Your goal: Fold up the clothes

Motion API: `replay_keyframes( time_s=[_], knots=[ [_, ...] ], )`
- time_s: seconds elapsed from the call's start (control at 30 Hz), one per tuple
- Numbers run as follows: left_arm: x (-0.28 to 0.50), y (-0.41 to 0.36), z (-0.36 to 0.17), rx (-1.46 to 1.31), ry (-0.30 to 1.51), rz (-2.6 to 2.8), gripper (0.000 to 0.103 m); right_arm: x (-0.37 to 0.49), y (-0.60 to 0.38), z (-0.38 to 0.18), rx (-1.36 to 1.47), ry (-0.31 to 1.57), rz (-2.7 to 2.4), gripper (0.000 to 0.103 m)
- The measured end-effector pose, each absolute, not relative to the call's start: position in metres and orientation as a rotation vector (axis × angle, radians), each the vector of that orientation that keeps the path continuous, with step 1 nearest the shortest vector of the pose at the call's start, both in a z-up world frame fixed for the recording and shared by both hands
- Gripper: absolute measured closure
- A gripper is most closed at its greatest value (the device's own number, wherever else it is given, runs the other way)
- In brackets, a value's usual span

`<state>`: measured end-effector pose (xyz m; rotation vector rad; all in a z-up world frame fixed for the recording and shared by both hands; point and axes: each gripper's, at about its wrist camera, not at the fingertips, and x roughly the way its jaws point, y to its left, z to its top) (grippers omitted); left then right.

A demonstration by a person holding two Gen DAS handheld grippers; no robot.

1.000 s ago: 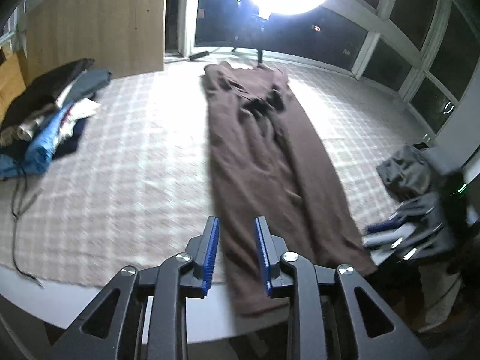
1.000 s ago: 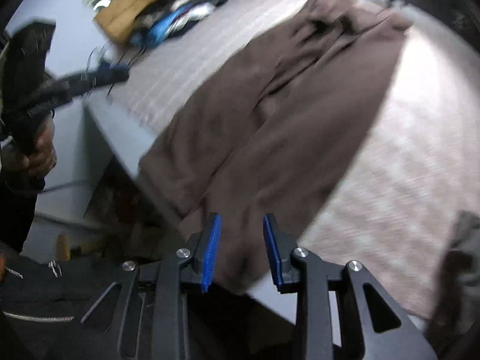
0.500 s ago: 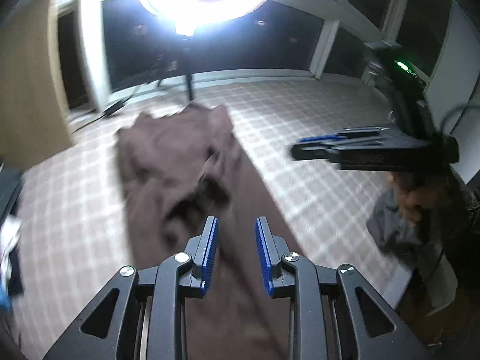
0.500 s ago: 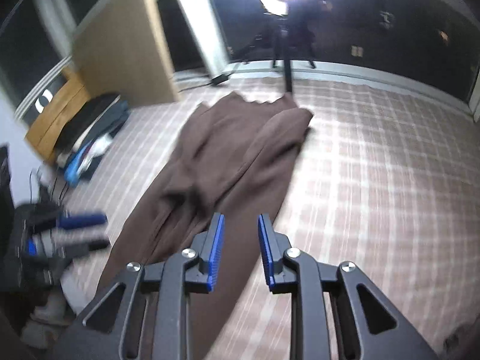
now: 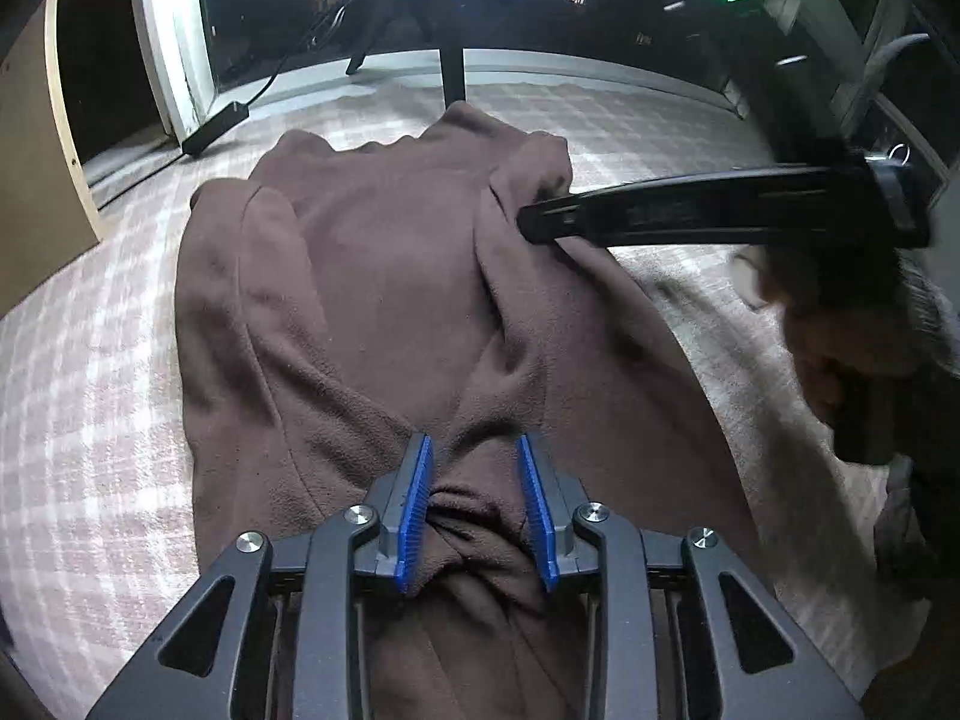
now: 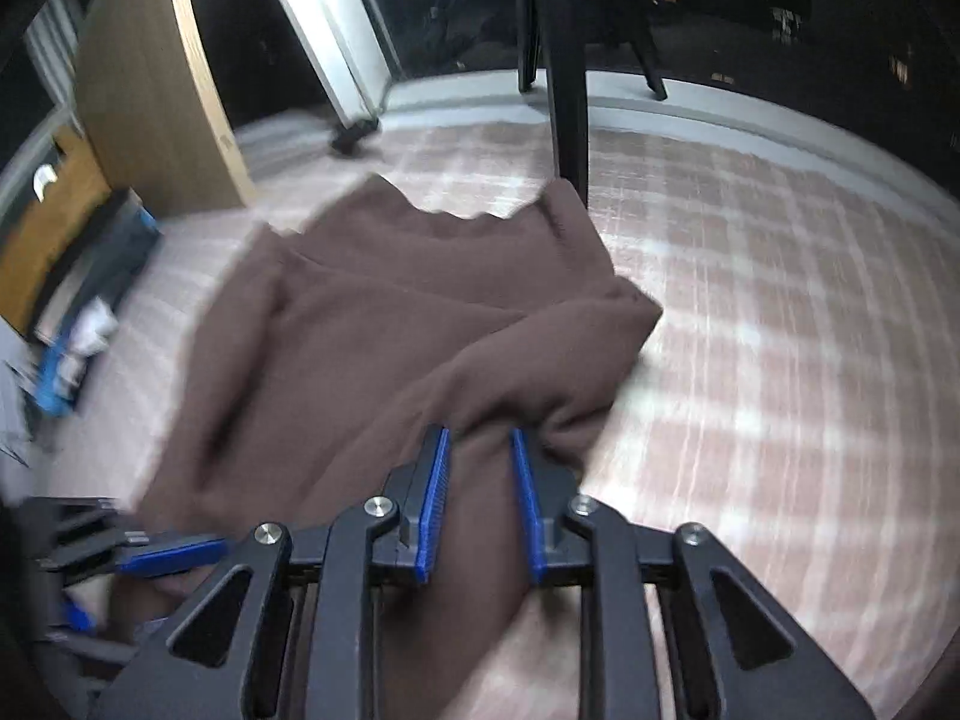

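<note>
A brown fleece garment lies lengthwise on the plaid-covered surface, its far end rumpled. My left gripper is down on its near part. Its jaws are opening, with a bunch of the brown cloth between the blue pads. My right gripper is at the garment's right edge, its jaws closing on a fold that fills the gap between its pads. In the left wrist view the right gripper reaches in from the right, held by a hand. The left gripper shows at the lower left of the right wrist view.
A black lamp stand rises just behind the garment's far end. A black box with a cable lies at the back left. A pile of clothes and a wooden panel are on the left. Dark windows run along the back.
Both grippers have swept forward along the garment and dropped onto its far half. Each was empty before and now has brown cloth between its pads.
</note>
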<state>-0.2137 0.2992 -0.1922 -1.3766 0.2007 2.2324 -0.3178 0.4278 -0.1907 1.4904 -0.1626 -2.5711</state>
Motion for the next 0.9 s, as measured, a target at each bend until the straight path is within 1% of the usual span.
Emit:
replay_keyframes(
  time_s=[0.1, 0.2, 0.27, 0.33, 0.47, 0.67, 0.73, 0.8, 0.9],
  knots=[
    [-0.214, 0.295, -0.182, -1.374, 0.151, 2.224, 0.075, -0.312, 0.430, -0.185, 1.522, -0.152, -2.571, 0.083],
    [-0.209, 0.277, -0.158, -1.333, 0.084, 2.243, 0.076, -0.291, 0.440, -0.169, 1.484, -0.244, -2.579, 0.083],
    [-0.204, 0.259, -0.138, -1.288, 0.053, 2.274, 0.076, -0.267, 0.439, -0.156, 1.435, -0.294, -2.547, 0.081],
    [-0.201, 0.235, -0.121, -1.271, 0.002, 2.282, 0.076, -0.241, 0.431, -0.148, 1.411, -0.301, -2.504, 0.081],
    [-0.185, 0.197, -0.102, -1.278, -0.026, 2.294, 0.076, -0.187, 0.403, -0.151, 1.402, -0.331, -2.390, 0.081],
    [-0.148, 0.173, -0.104, -1.314, -0.016, 2.257, 0.076, -0.145, 0.340, -0.188, 1.438, -0.256, -2.325, 0.081],
    [-0.131, 0.168, -0.108, -1.324, -0.003, 2.227, 0.076, -0.131, 0.318, -0.196, 1.443, -0.220, -2.342, 0.078],
    [-0.112, 0.165, -0.112, -1.329, 0.014, 2.194, 0.076, -0.111, 0.305, -0.191, 1.458, -0.186, -2.319, 0.078],
    [-0.081, 0.159, -0.114, -1.318, 0.059, 2.146, 0.076, -0.066, 0.308, -0.173, 1.437, -0.238, -2.330, 0.078]
  ],
)
